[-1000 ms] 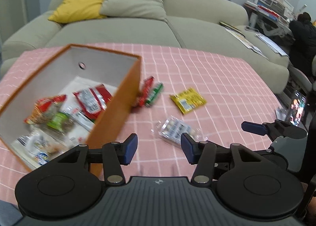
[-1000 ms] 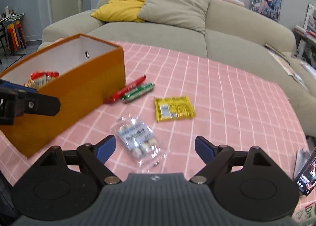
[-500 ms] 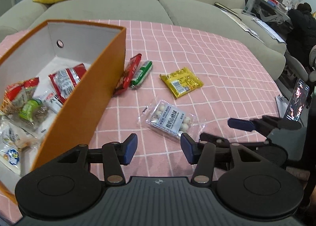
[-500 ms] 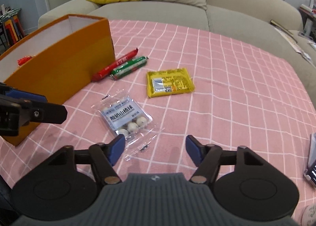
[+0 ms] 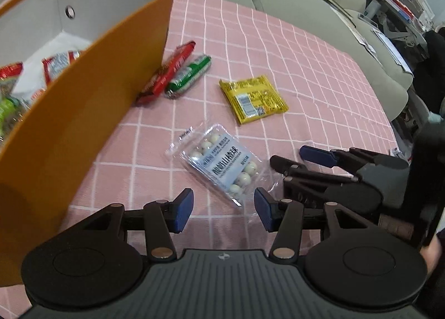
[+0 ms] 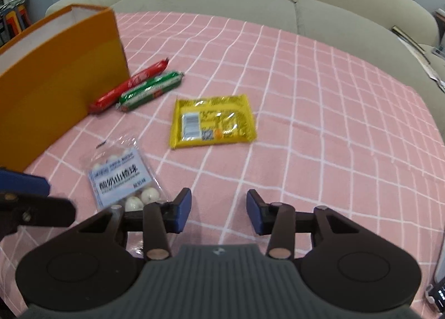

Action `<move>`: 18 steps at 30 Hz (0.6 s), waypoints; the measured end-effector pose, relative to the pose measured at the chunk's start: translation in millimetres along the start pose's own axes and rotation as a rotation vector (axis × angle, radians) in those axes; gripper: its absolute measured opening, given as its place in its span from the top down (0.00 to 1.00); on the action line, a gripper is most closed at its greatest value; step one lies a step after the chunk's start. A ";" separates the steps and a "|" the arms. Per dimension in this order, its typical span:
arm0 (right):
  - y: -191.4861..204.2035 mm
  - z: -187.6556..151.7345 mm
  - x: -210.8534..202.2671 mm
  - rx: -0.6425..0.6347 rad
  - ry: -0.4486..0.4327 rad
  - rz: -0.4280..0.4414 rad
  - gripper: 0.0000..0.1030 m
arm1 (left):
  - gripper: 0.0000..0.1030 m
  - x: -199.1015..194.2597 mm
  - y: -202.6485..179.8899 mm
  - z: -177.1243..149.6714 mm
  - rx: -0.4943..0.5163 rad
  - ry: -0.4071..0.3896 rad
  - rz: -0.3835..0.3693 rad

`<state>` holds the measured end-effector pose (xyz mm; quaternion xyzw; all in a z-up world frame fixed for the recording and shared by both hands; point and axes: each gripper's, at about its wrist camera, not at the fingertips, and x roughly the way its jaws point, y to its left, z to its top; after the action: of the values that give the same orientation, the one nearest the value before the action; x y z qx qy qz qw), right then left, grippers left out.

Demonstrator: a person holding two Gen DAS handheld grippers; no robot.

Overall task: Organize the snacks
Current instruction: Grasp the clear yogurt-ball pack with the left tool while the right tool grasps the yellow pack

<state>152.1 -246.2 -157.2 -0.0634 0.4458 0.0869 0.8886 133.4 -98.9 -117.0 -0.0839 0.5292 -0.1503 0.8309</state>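
A clear packet of white candy balls (image 5: 221, 161) (image 6: 119, 179) lies on the pink checked cloth, just ahead of my open, empty left gripper (image 5: 224, 209). My right gripper (image 6: 219, 213) is open and empty, its left finger beside the packet's near end; it shows at the right of the left wrist view (image 5: 294, 161). A yellow snack packet (image 5: 253, 99) (image 6: 212, 122), a red stick (image 5: 169, 72) (image 6: 129, 86) and a green stick (image 5: 189, 75) (image 6: 151, 90) lie further off. The orange box (image 5: 83, 96) (image 6: 55, 74) at left holds several snacks.
A beige sofa (image 6: 250, 4) with yellow and grey cushions runs behind the table. A phone (image 6: 439, 288) lies at the table's right edge. A desk with papers (image 5: 395, 4) stands far right.
Both grippers have moved forward and down toward the candy packet. The right gripper's fingers have narrowed somewhat. Nothing on the cloth has moved.
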 end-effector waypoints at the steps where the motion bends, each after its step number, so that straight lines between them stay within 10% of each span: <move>1: 1.8 -1.5 -0.2 -0.008 -0.003 0.006 0.57 | 0.39 3.2 0.0 0.7 -0.012 0.009 -0.001; 18: 3.8 -13.4 -9.7 0.031 -0.020 0.118 0.50 | 0.17 42.3 -24.4 30.5 -0.046 0.086 0.166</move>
<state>135.1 -246.0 -157.4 -0.0225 0.4413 0.1332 0.8871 173.8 -136.8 -132.9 -0.0523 0.5728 -0.0724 0.8148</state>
